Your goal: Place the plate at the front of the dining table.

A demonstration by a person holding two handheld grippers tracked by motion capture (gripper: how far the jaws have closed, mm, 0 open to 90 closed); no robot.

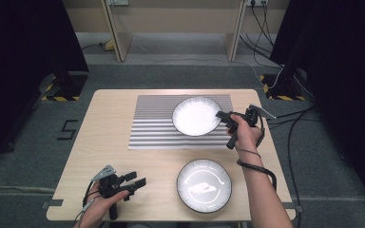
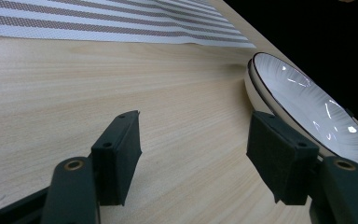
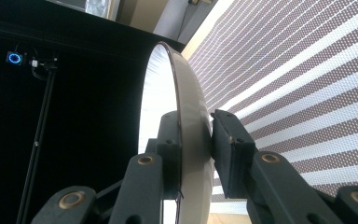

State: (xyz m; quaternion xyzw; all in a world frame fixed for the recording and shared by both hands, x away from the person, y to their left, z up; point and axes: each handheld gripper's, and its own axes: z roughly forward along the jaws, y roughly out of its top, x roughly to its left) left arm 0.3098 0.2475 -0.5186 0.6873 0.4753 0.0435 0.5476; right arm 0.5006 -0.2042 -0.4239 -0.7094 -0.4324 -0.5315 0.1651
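Right gripper (image 1: 224, 118) clamped on the rim of the far bowl (image 1: 196, 116); left gripper (image 1: 135, 179) idle with jaws apart.

In the high view the far bowl, white with a dark rim line, sits on the striped mat (image 1: 157, 124) toward the back of the wooden table (image 1: 109, 142); the right gripper meets its right edge. In the right gripper view one pad lies inside the rim and the other presses on the outer wall of the bowl (image 3: 186, 116), so the rim is pinched between them. A second bowl (image 1: 204, 184) rests on bare wood near the front edge, well apart from the first. The left gripper (image 2: 193, 158) hovers at the front left; its jaws stand open with nothing between them, and the near bowl (image 2: 307, 107) lies just beyond its right pad.
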